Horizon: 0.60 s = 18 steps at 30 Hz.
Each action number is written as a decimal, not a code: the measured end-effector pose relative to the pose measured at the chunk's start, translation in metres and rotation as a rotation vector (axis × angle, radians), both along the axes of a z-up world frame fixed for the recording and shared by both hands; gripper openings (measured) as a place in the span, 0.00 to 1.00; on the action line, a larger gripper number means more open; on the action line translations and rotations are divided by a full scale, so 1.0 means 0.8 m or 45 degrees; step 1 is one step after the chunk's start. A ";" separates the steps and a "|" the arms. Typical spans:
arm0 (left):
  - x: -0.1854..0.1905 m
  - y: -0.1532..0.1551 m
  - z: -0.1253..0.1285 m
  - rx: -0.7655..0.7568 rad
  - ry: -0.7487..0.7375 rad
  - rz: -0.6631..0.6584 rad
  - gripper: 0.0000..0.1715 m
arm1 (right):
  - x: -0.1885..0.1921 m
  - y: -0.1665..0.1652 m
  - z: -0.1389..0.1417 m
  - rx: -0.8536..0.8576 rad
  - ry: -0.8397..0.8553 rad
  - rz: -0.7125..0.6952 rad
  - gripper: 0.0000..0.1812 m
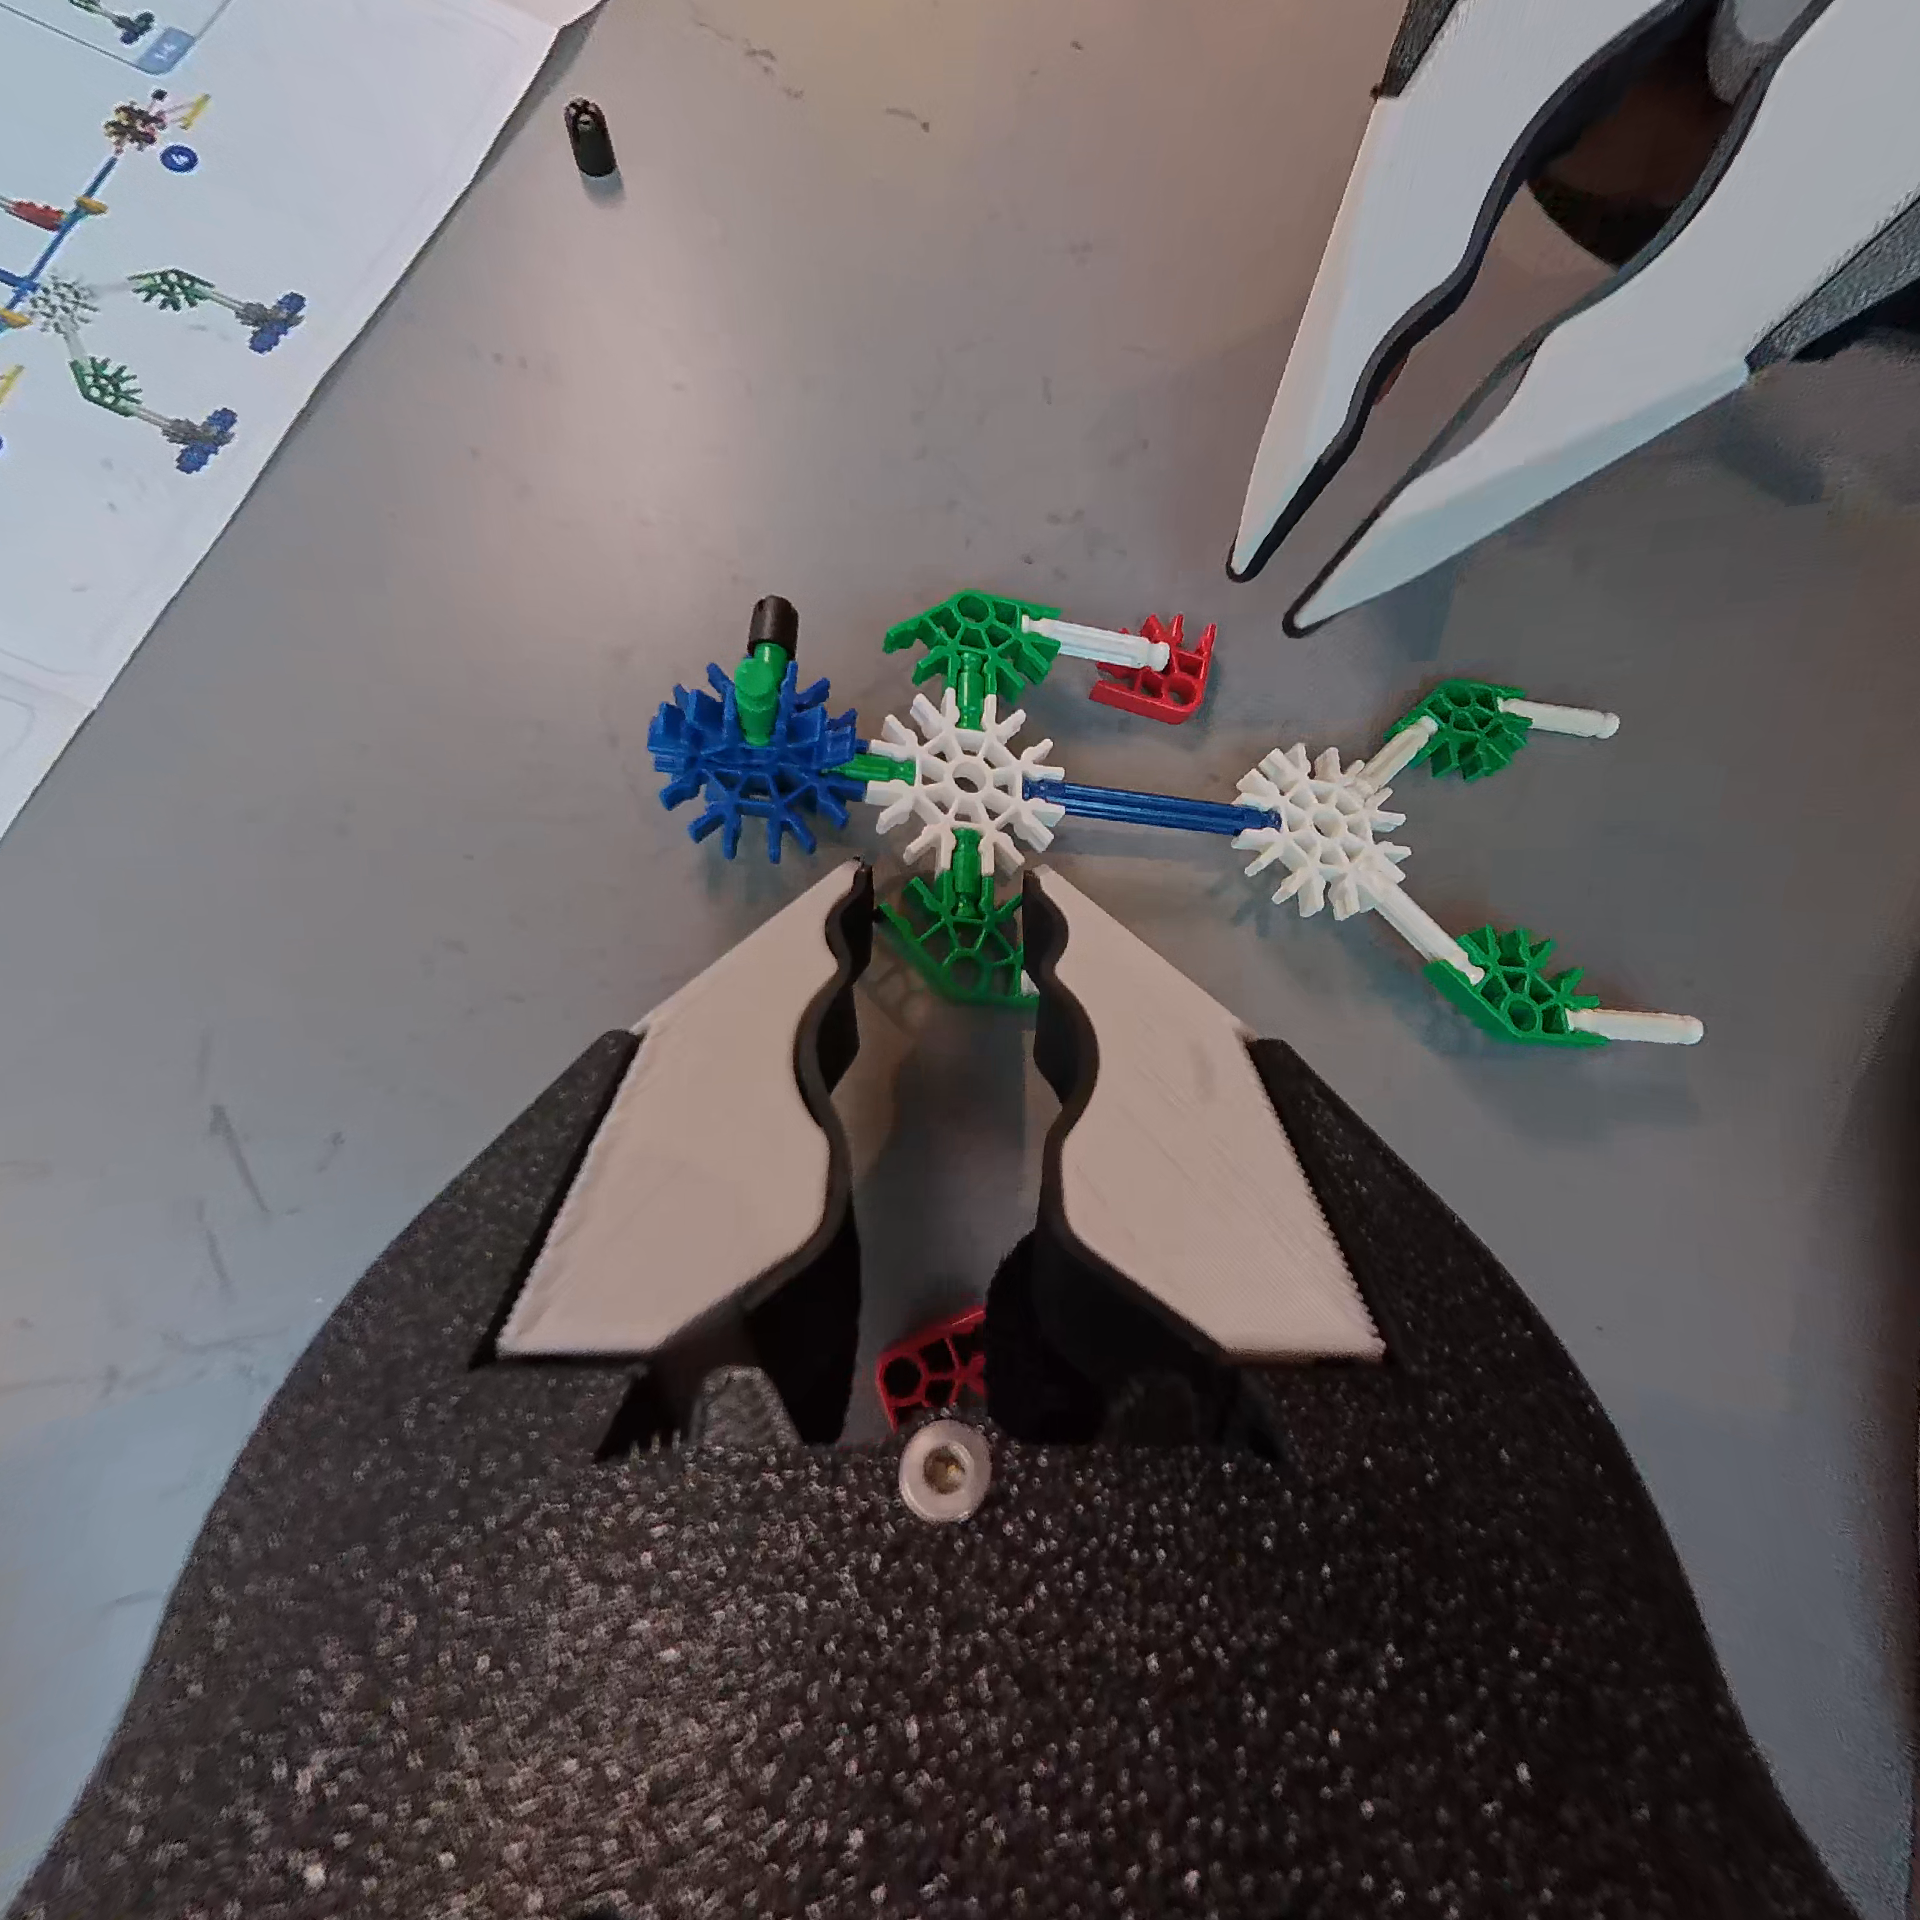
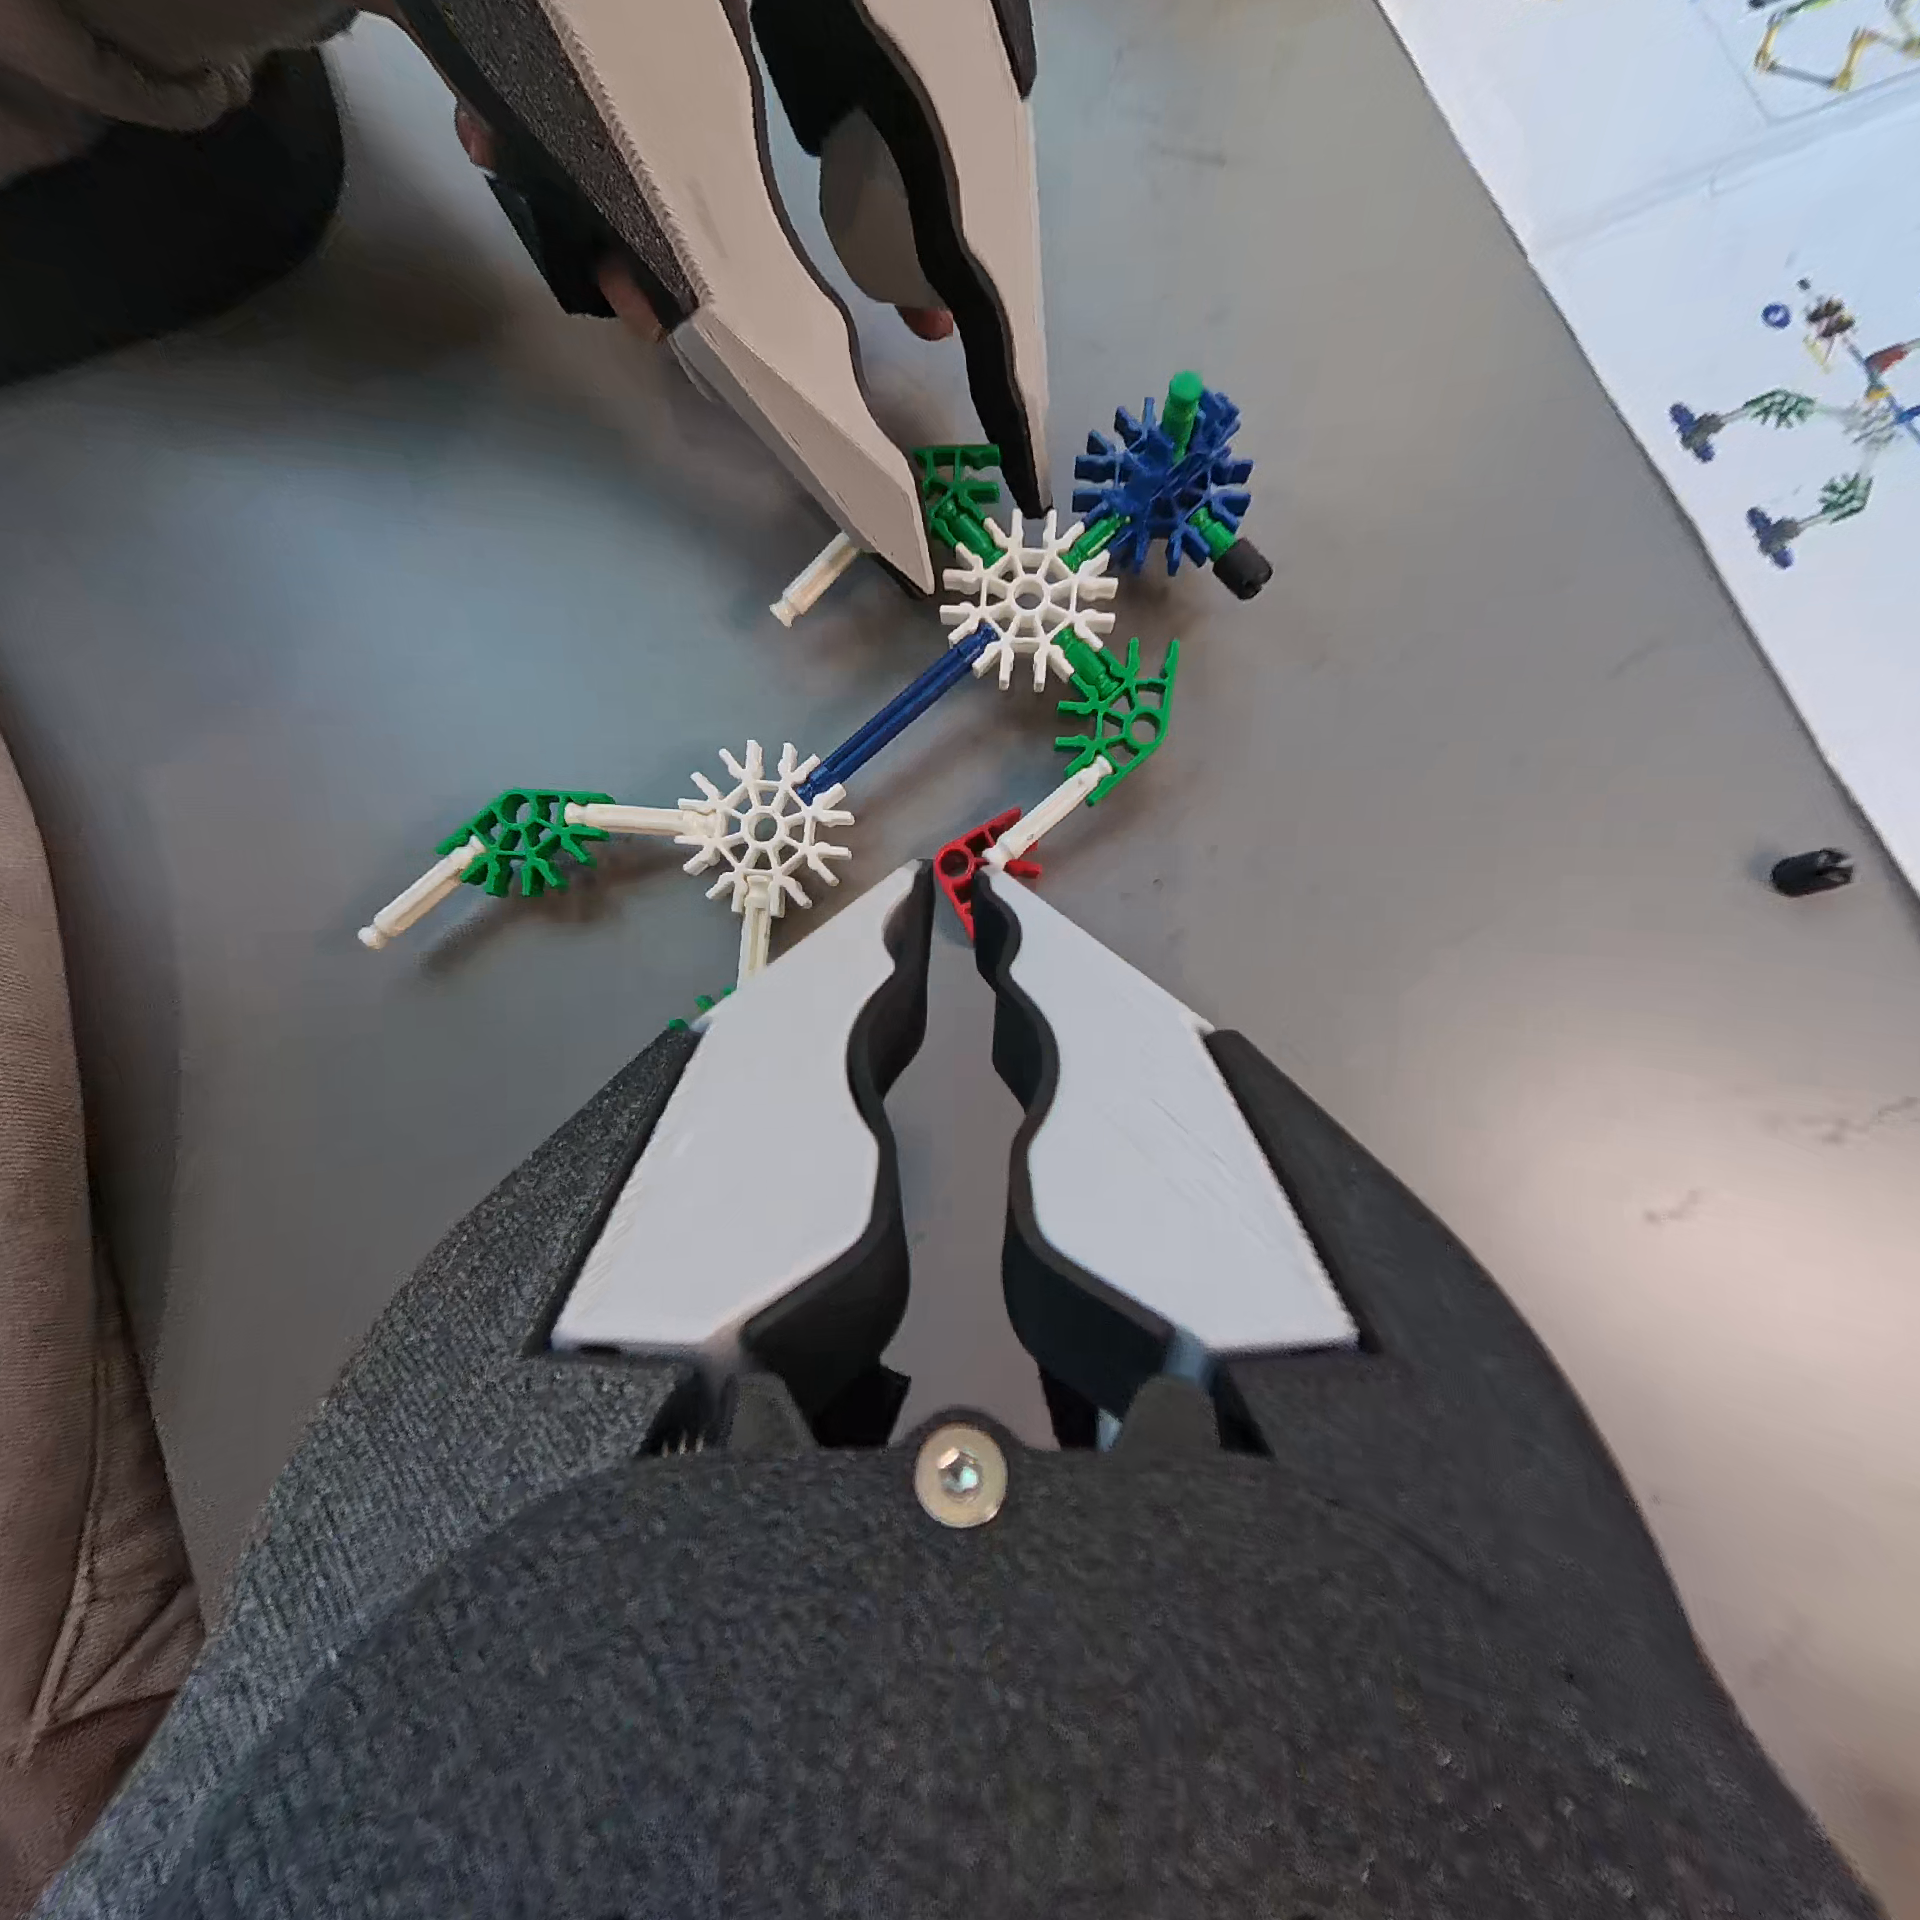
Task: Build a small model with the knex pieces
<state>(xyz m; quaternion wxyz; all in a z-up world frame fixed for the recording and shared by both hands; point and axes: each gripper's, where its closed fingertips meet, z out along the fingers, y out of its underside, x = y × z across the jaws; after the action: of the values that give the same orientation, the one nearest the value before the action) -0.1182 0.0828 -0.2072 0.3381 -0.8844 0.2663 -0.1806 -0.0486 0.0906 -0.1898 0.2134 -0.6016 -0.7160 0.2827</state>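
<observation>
A flat rod-and-connector model lies on the grey table: two white snowflake connectors joined by a blue rod, a blue connector with a black cap, and several green connectors. My left gripper is closed around the near green connector; it also shows in the right wrist view. My right gripper has its jaws a narrow gap apart and holds nothing. Its tips are just short of the red connector on a white rod.
A printed instruction sheet lies along one table side. A loose black cap sits near it. A second red connector lies under my left gripper. A person's clothing borders the table. My hands' fingertips stand some 8 cm from each other. The loose black cap is about 15 cm from my right fingertips. It turns up in the right wrist view as well.
</observation>
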 end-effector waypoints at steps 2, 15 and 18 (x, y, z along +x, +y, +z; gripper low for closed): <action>-0.003 0.003 -0.001 0.000 0.012 -0.017 0.16 | -0.006 0.006 0.001 0.038 -0.012 0.040 0.00; -0.012 0.008 0.011 0.053 -0.059 -0.069 0.16 | -0.015 0.007 -0.036 0.075 -0.117 0.166 0.10; -0.014 0.007 0.012 0.060 -0.064 -0.072 0.15 | -0.009 0.006 -0.036 0.070 -0.133 0.283 0.08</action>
<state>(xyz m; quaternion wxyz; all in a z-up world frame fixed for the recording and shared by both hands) -0.1298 0.0882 -0.1977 0.3601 -0.8635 0.2869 -0.2059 -0.0560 0.0950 -0.2187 0.1595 -0.5262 -0.7959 0.2533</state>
